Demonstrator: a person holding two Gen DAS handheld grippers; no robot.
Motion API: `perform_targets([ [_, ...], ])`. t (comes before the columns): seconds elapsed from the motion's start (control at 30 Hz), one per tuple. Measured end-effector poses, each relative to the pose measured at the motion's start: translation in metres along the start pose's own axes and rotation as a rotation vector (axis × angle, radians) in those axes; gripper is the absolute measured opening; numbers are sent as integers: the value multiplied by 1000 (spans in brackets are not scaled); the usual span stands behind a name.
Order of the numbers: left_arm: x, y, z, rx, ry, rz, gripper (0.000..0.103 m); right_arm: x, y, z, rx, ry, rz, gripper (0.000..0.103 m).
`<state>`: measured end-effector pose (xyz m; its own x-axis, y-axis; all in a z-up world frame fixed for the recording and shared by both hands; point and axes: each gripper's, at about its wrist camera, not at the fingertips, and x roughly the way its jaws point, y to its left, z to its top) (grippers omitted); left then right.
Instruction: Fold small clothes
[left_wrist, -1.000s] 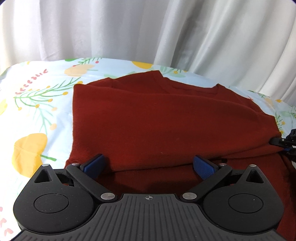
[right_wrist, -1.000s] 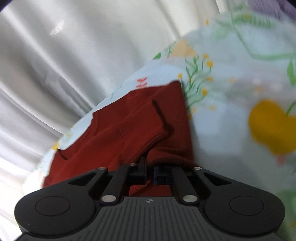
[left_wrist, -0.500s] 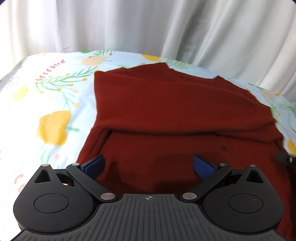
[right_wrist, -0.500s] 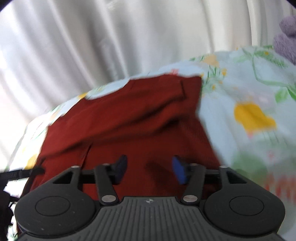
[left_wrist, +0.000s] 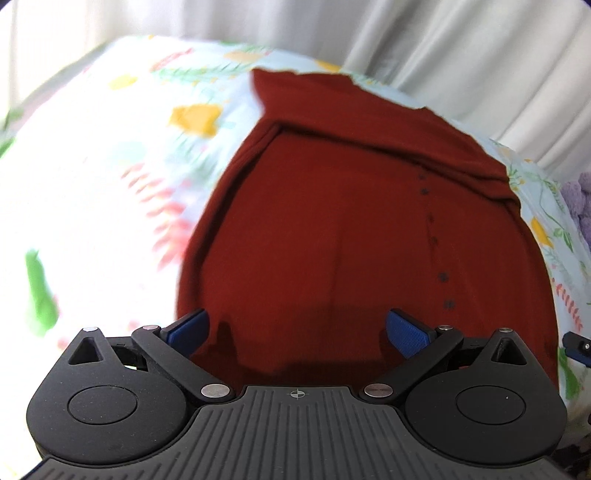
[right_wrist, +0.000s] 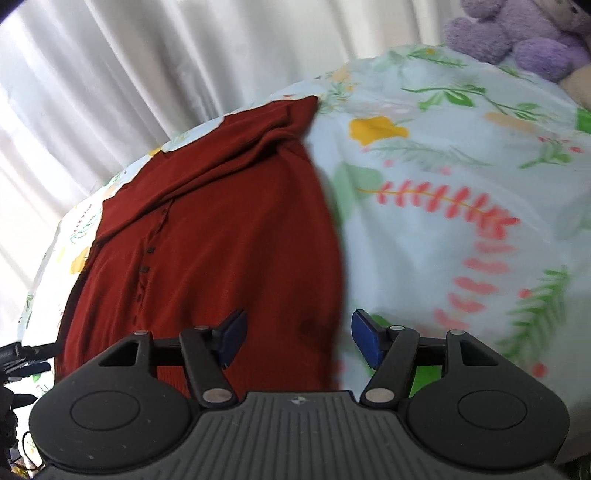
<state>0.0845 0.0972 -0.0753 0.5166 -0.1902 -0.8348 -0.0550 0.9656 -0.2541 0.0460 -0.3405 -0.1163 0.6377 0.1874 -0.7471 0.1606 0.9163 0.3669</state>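
Note:
A dark red knit cardigan (left_wrist: 351, 229) lies on the floral bedsheet (left_wrist: 110, 184), with a row of small dark buttons running down it and its far part folded over in a band (left_wrist: 424, 147). My left gripper (left_wrist: 297, 328) hovers open over the cardigan's near hem, nothing between its blue pads. In the right wrist view the same cardigan (right_wrist: 221, 229) fills the left half. My right gripper (right_wrist: 299, 336) stands open above the garment's near right edge, holding nothing.
White curtains (right_wrist: 147, 55) hang behind the bed. A purple plush toy (right_wrist: 517, 33) sits at the far right of the sheet (right_wrist: 461, 184). The other gripper's tip (right_wrist: 26, 354) shows at the left edge of the right wrist view.
The right gripper let go of the red fabric and opened. Both grippers pulled back toward the near hem, and more of the cardigan with its buttons came into view.

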Motion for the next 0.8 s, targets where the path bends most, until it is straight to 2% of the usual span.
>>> perform_targets([
  [0.07,-2,15,-7,-56,24,7,103,-1,-12,-4,40,35,28,61],
  [0.13,-7,28,-15,-119,32,14,103,0,-20,-7,90,75,75,51],
  [0.2,-11,41,-20,-174,32,7,103,2,-26,-12,131,115,126,45],
  [0.33,-14,58,-26,-266,17,-88,101,9,-32,-18,182,151,167,36],
  [0.43,-8,64,-29,-311,49,-126,82,11,-36,-17,214,168,196,27],
  [0.5,-8,67,-31,-322,46,-132,78,13,-37,-18,227,180,218,22],
  [0.6,-10,70,-33,-326,51,-130,58,18,-34,-20,223,200,228,11],
  [0.67,-9,70,-32,-317,62,-120,36,21,-32,-21,218,213,228,8],
  [0.7,-8,70,-32,-308,67,-108,32,21,-31,-22,215,216,226,6],
  [0.77,-8,70,-31,-291,73,-89,9,21,-31,-21,213,213,229,5],
  [0.8,-8,71,-30,-287,73,-95,10,21,-32,-21,214,210,235,4],
])
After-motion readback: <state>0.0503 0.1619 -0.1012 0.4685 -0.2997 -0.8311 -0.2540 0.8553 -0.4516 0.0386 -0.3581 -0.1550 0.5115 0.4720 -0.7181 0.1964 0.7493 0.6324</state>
